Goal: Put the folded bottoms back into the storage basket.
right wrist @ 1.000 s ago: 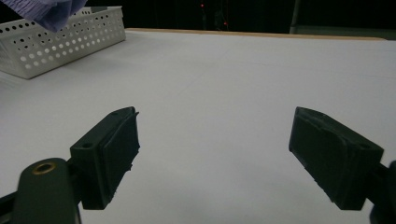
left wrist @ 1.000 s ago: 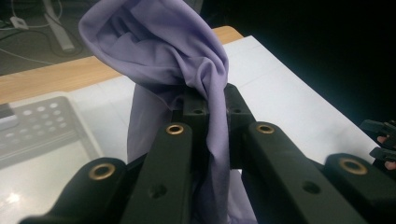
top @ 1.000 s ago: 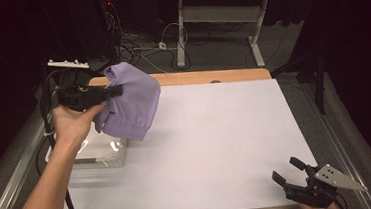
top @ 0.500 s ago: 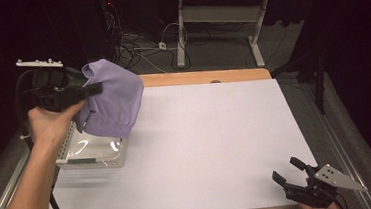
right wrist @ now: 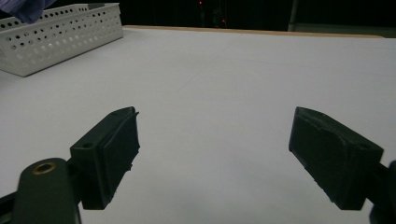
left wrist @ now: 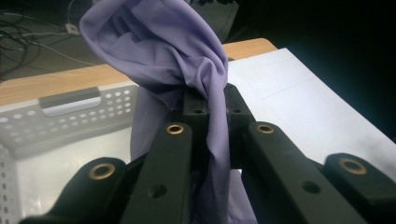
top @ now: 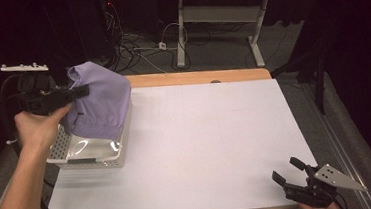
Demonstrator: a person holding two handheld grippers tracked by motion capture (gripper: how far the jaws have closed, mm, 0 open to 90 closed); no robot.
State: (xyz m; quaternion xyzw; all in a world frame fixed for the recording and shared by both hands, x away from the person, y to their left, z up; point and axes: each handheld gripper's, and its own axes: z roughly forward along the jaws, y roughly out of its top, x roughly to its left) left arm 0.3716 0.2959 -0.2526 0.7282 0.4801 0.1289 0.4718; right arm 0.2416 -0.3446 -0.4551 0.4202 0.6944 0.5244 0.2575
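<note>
A lilac cloth (top: pixel 100 98) hangs bunched from my left gripper (top: pixel 79 91), which is shut on it above a white perforated basket (top: pixel 95 159) at the table's left edge. In the left gripper view the cloth (left wrist: pixel 163 51) is pinched between the two black jaws, its folds rising above them and a strip trailing down toward the basket (left wrist: pixel 65 112). My right gripper (top: pixel 291 171) rests low at the table's near right corner, open, with nothing between its pads (right wrist: pixel 116 149). From there the basket (right wrist: pixel 56 32) stands far off at the upper left.
The table top (top: pixel 216 137) is a white sheet with a wooden strip (top: pixel 196 77) along its far edge. Behind it stand desk legs and loose cables (top: pixel 168 40) on the floor. A cable trails from my left gripper down the table's left side.
My left hand has carried the cloth leftward, from over the table's far left part to above the basket. The right gripper has stayed in place, still open.
</note>
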